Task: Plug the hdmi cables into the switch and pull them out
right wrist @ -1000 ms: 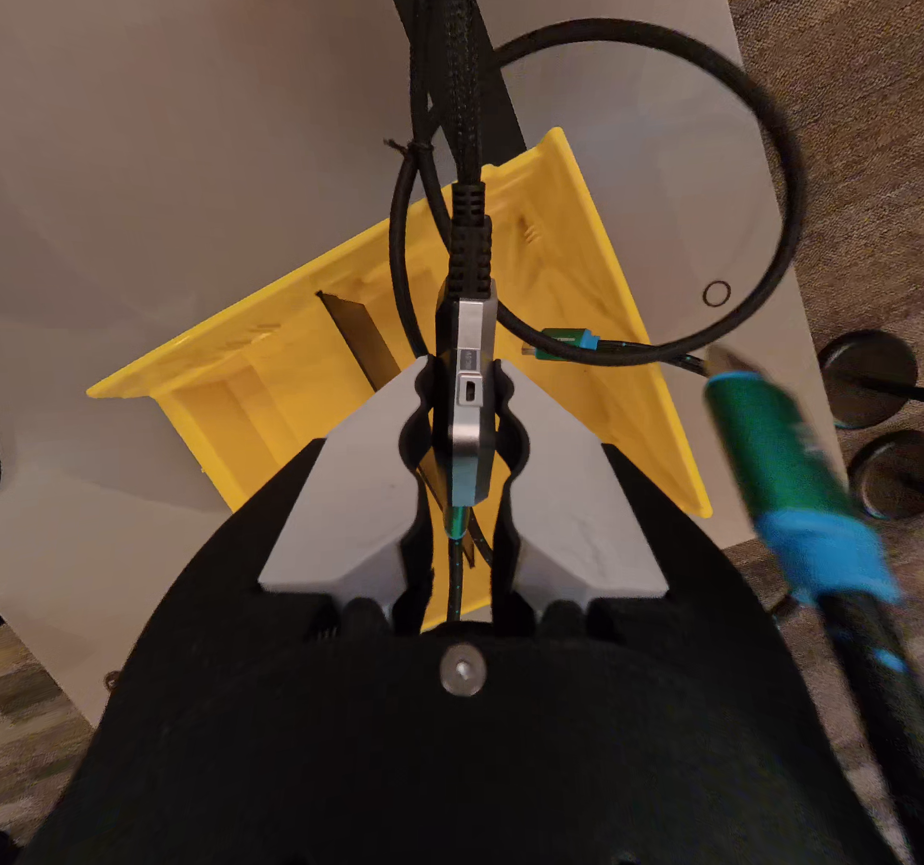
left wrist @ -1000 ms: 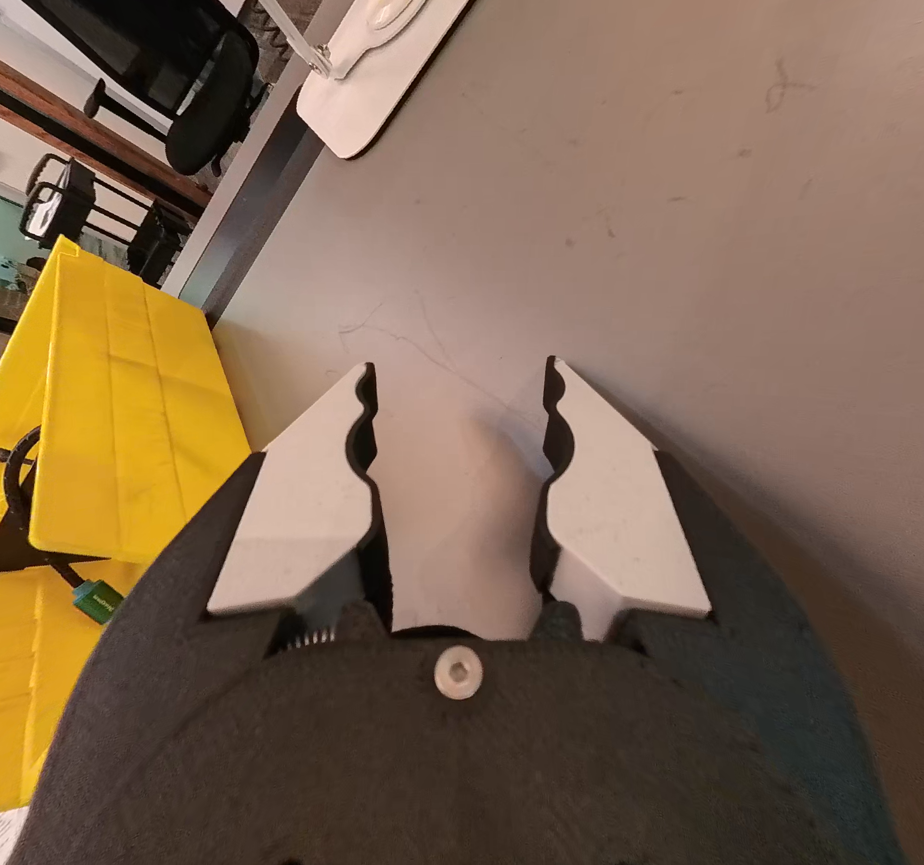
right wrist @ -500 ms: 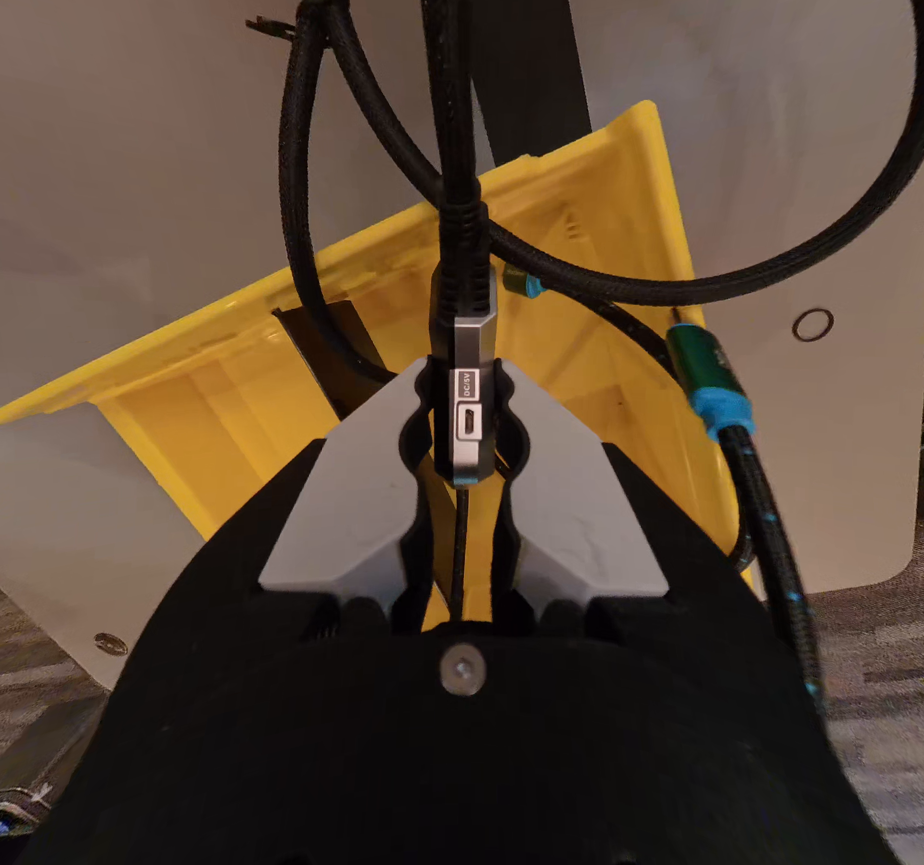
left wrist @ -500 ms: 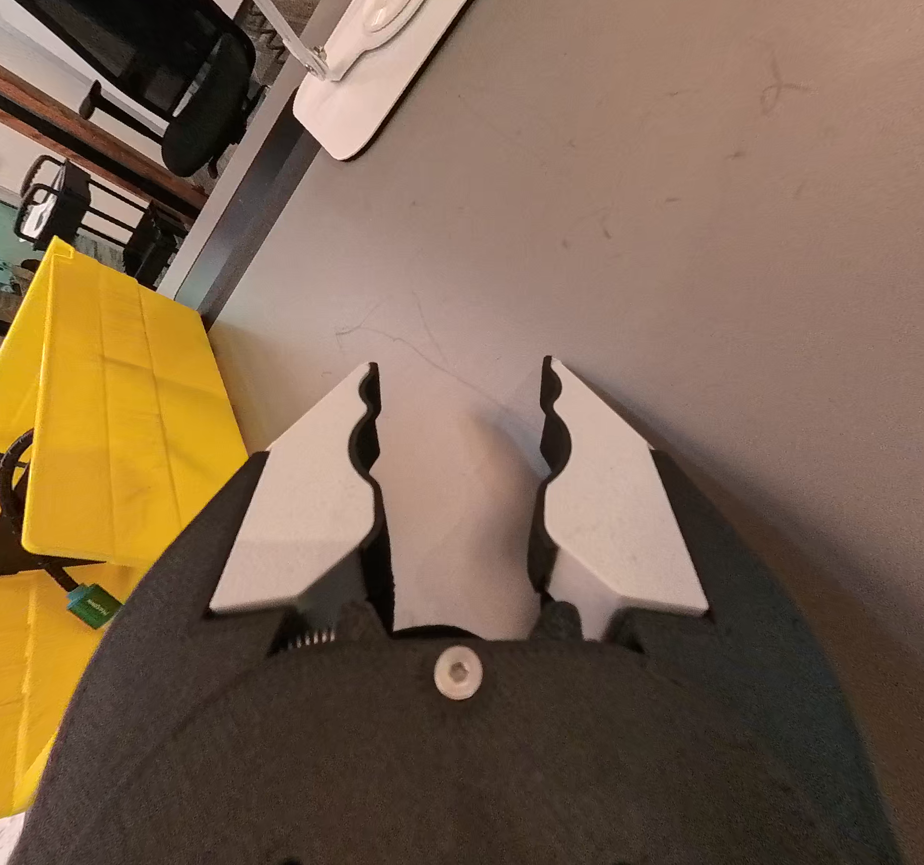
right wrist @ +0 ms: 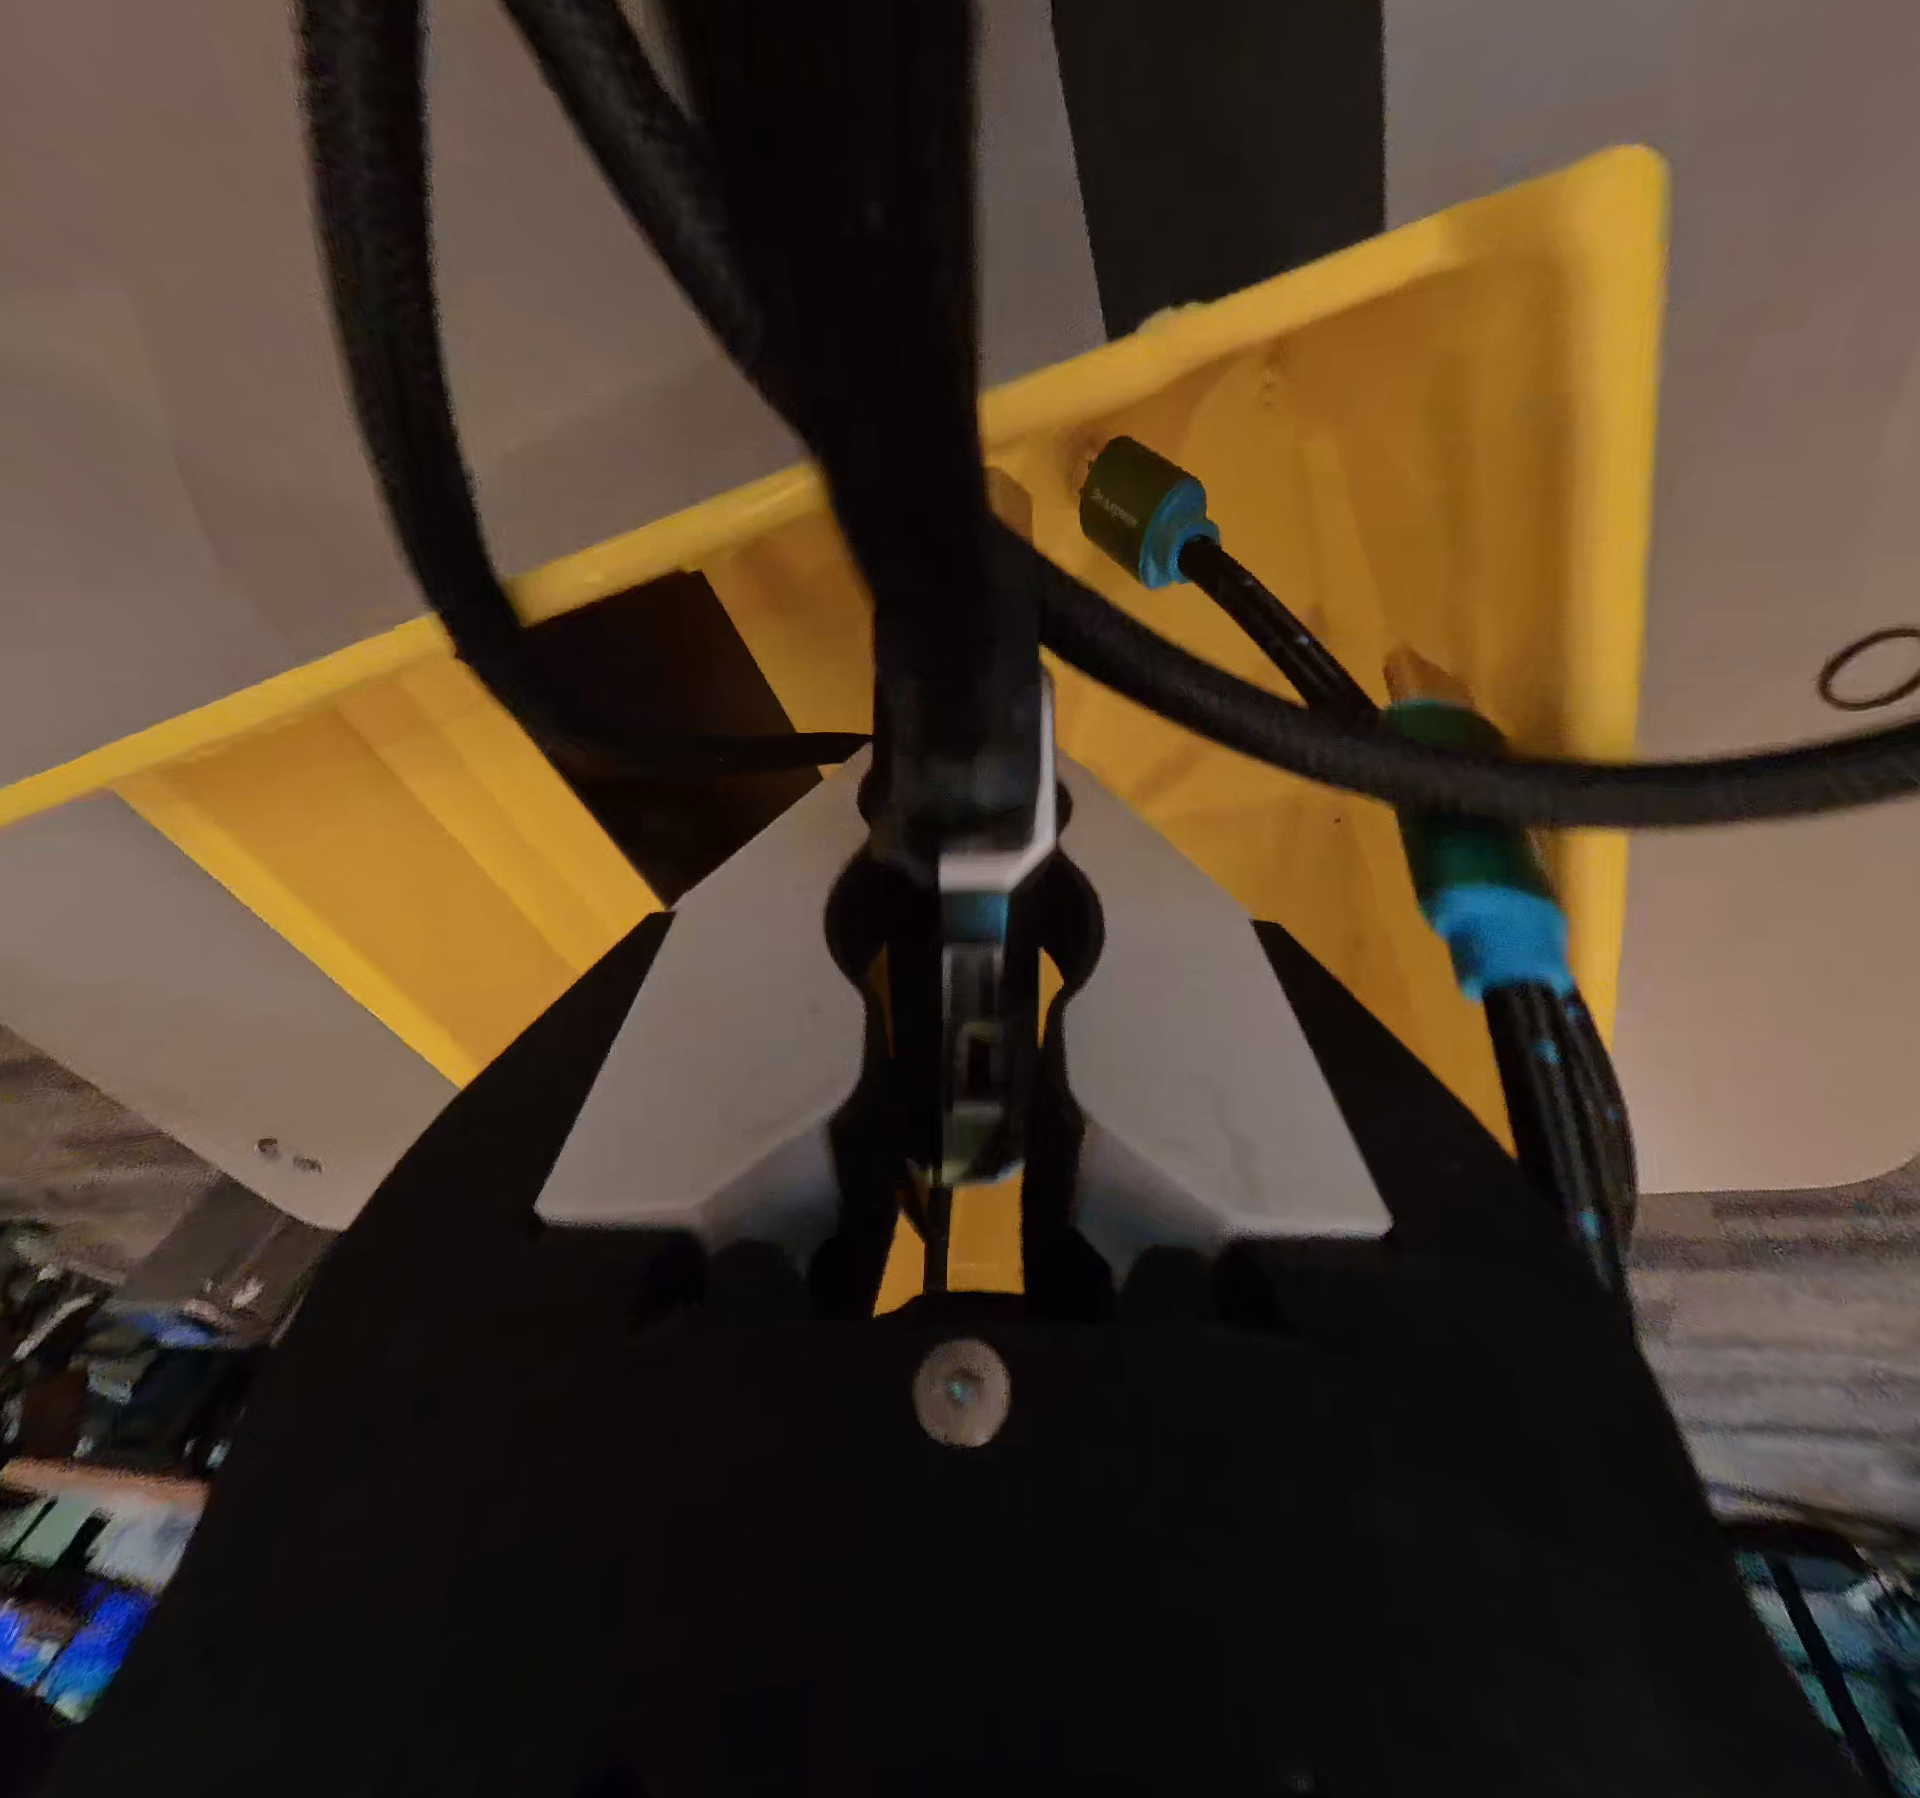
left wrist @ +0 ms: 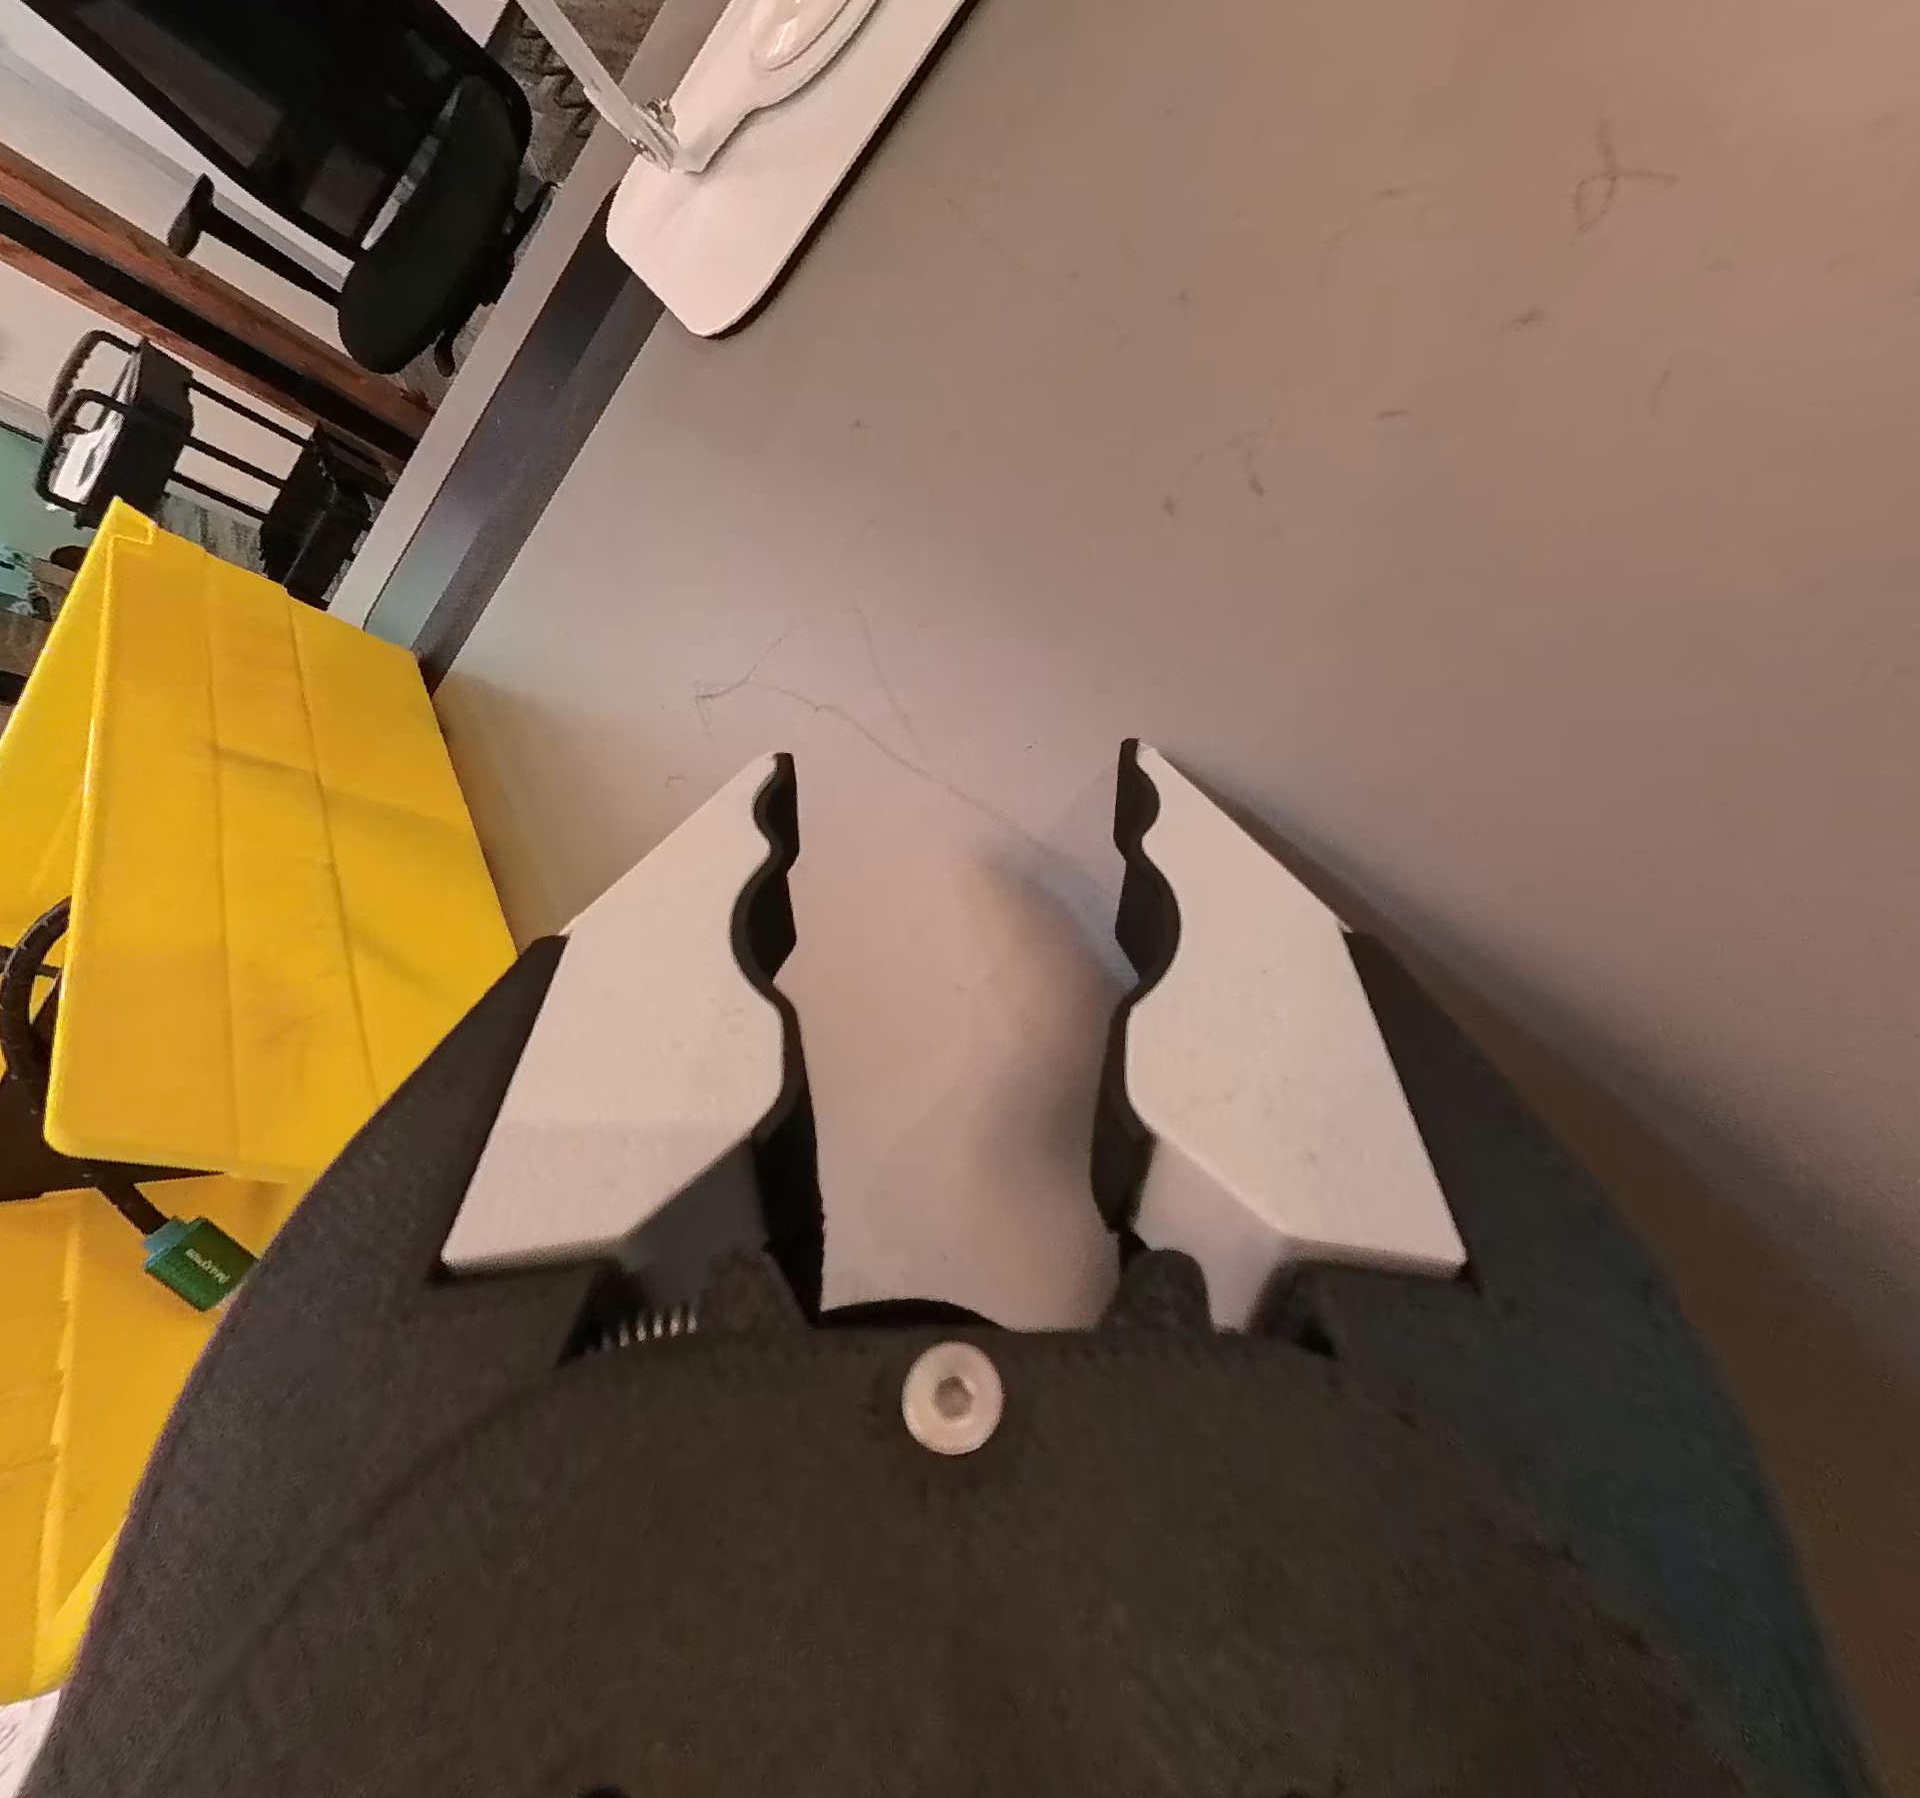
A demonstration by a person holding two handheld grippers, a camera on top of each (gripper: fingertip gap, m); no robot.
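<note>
Right wrist view was blurred: the grey table [right wrist: 187, 460] and the yellow bin [right wrist: 1351, 460] lay beneath, their far parts hidden by black braided cables [right wrist: 416, 398], and the right gripper [right wrist: 961, 813] pointed down over the bin, clenched on the slim grey switch [right wrist: 997, 844] — its upper end lost behind the cables. Two green-and-blue HDMI plugs [right wrist: 1143, 512] hung loose over the bin, unplugged. The left gripper [left wrist: 956, 782] sat low over bare tabletop with fingers spread and empty, a white pad [left wrist: 790, 117] cut off near the far edge — another green plug [left wrist: 192, 1260] lay on the bin at left.
</note>
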